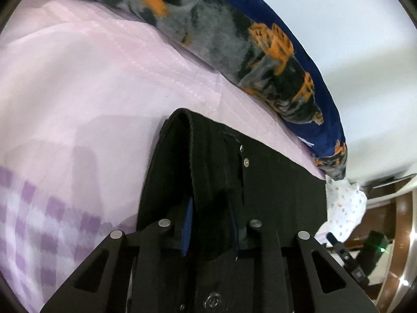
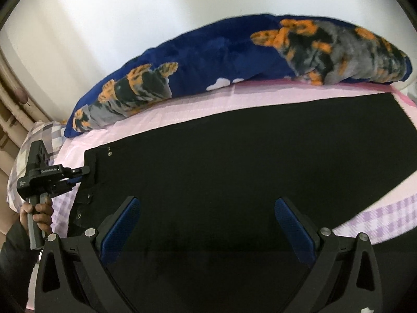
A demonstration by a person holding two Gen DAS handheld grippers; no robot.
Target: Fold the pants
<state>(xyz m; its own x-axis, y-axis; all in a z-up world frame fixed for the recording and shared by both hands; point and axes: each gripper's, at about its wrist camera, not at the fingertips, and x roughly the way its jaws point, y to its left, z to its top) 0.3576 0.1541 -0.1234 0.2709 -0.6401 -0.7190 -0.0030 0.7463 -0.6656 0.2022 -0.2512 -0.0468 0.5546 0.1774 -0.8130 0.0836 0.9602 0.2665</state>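
My left gripper (image 1: 212, 224) had its jaws narrow, pinching the waistband of the black pants (image 2: 234, 156), which lay flat on the pink bed sheet (image 1: 78, 78). My right gripper (image 2: 207, 224) hovered over the pants, jaws wide with nothing between them.

Left gripper (image 1: 212, 230) on black pants (image 1: 260, 182)
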